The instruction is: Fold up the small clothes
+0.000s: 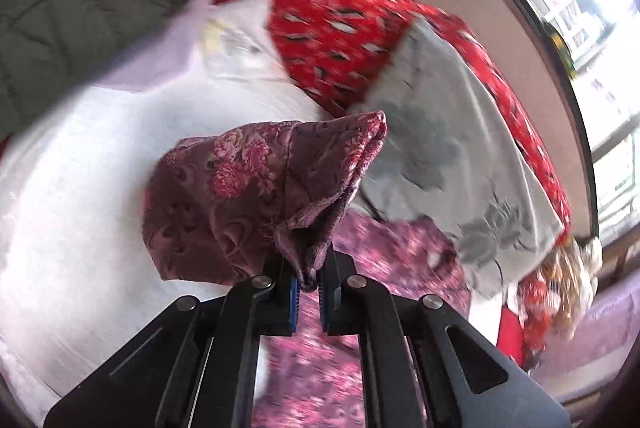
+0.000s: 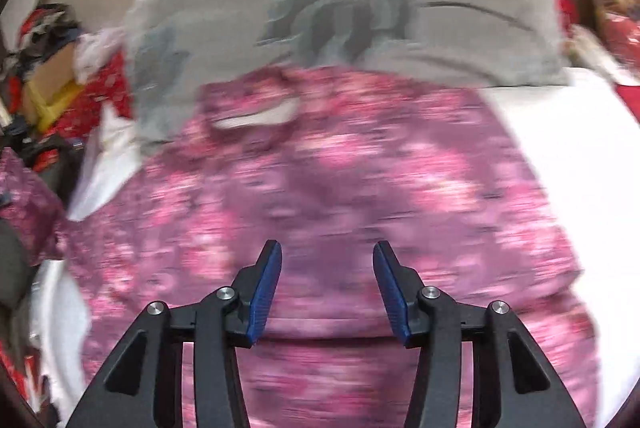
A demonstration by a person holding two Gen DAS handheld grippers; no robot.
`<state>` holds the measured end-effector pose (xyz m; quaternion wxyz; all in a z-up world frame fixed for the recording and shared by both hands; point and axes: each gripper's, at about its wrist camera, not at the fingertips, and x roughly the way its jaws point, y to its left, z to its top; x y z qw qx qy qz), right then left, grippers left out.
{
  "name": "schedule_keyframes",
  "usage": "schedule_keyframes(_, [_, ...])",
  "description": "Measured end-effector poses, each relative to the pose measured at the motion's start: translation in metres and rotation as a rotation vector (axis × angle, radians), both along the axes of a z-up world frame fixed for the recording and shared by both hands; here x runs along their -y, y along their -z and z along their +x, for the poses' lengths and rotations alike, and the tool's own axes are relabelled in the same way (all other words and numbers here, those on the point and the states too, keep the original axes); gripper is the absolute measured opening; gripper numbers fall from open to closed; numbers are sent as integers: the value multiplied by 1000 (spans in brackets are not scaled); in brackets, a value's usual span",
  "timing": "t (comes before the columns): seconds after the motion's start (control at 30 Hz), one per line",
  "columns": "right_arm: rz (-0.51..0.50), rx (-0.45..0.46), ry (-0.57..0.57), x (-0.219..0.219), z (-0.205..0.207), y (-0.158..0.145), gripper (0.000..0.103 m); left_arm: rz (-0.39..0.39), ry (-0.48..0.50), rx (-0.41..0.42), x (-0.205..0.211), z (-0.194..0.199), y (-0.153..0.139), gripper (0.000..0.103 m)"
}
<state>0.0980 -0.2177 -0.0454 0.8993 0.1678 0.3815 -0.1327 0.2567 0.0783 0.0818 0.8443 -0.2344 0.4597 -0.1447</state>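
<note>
A small pink-and-maroon floral garment lies spread on a white sheet, its neck opening toward the far side. My left gripper is shut on a bunched corner of this floral garment, lifted above the sheet and draped over the fingertips. In the right wrist view my right gripper hovers over the middle of the garment with its blue pads apart and nothing between them. Both views are blurred.
A grey cloth with a dark leaf print lies just beyond the garment, over a red patterned blanket. A dark green quilted jacket sits at the left, with a pale folded garment beside it. A window is at the right.
</note>
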Motion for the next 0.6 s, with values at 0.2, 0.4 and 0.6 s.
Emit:
schedule_keyframes(0.2, [-50,-75,73,53,-25,21,58,16,95,-8,71,-15,-2,5])
schedule_keyframes(0.4, [-167,11,-46,35,-39,31,71,39,185,-44,143,-28,3,5])
schedule_keyframes(0.6, [-101,48,-68,44,-42,34,79,83,284,-87,220,-42,31,5])
